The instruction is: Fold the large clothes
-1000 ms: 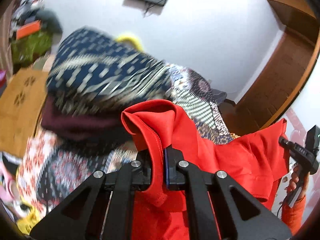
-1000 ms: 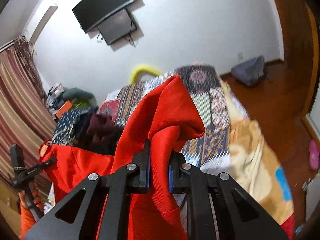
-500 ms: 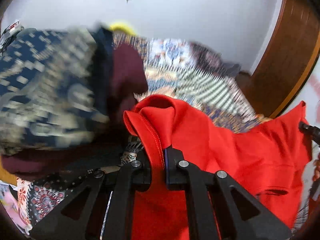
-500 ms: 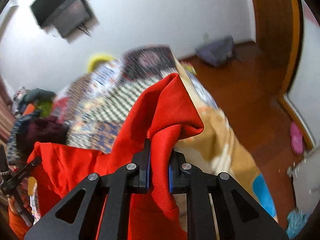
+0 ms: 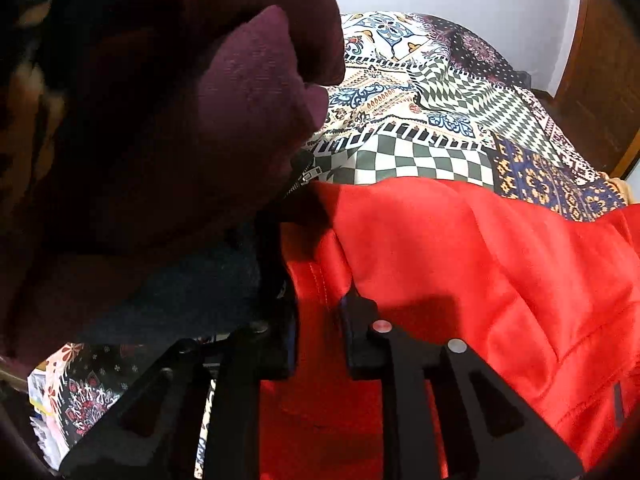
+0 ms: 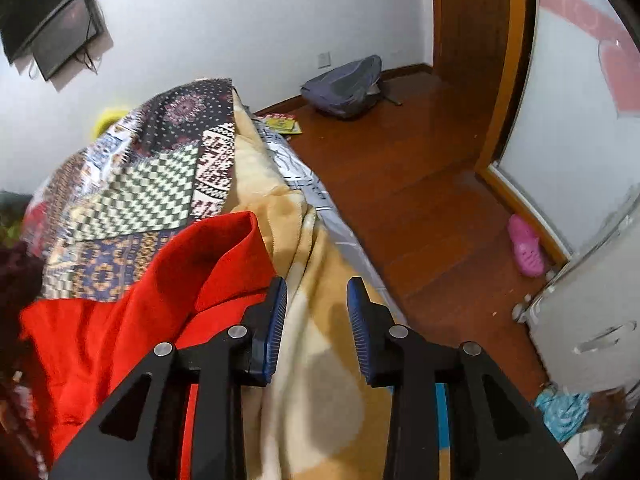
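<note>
**Red garment spread on the bed**

The red garment (image 5: 460, 248) is a bright, smooth, large piece of cloth lying across the patchwork bedspread (image 5: 420, 120), rumpled into soft folds. One stitched edge runs between the fingers of the left gripper (image 5: 318, 328). In the right wrist view its other corner (image 6: 224, 256) stands up in a loose fold, just beside a beige blanket (image 6: 320, 380).

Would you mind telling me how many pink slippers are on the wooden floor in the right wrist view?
1. A single pink slipper lies on the floor by the door frame at the right; a second one may be hidden out of view.
</note>
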Tool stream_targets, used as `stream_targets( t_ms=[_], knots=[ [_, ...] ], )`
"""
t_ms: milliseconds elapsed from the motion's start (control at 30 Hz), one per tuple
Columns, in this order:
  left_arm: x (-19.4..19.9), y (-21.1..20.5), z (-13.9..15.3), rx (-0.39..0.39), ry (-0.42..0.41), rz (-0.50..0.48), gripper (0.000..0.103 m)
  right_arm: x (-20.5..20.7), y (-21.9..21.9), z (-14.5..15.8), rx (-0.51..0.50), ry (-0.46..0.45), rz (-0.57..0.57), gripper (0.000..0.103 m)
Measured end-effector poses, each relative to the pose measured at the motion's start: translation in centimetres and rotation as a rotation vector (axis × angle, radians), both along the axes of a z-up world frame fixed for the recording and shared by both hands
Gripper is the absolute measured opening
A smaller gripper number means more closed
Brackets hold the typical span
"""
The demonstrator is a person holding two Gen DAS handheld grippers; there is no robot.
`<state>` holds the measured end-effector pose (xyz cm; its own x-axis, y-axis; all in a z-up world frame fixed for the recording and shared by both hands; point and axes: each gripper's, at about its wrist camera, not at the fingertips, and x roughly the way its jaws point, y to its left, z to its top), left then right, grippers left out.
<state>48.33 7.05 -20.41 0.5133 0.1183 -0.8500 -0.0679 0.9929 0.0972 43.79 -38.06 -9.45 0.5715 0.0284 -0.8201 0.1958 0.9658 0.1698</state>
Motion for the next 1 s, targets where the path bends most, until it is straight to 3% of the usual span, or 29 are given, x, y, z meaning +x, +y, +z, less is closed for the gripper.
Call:
stream_targets(
  t_ms=[200, 367, 533, 800, 1000],
  knots=[
    [-2.2, -0.2, 1.6, -0.068, 0.015, -0.015, 0.037, -3.1, 2.2, 2.6, -0.016, -0.028, 0.123, 0.035],
    [-5.3, -0.4, 4.4, -0.068, -0.02, -0.042, 0.043, -5.5, 5.5, 4.9, -0.046, -0.088, 0.204, 0.053],
    [-8.9, 0.3, 7.6, -0.071, -0.081, -0.049, 0.049, -8.8, 7.8, 7.1, -0.069, -0.14, 0.271, 0.064],
    [-15.3, 2.5, 11.3, -0.089, -0.149, -0.042, 0.057, -14.5, 10.2, 8.6, -0.138, -0.181, 0.349, 0.073],
    [-20.1, 4.7, 12.0, -0.102, -0.144, -0.05, 0.061, -18.0, 10.6, 8.0, -0.166, -0.158, 0.362, 0.073]
  ],
)
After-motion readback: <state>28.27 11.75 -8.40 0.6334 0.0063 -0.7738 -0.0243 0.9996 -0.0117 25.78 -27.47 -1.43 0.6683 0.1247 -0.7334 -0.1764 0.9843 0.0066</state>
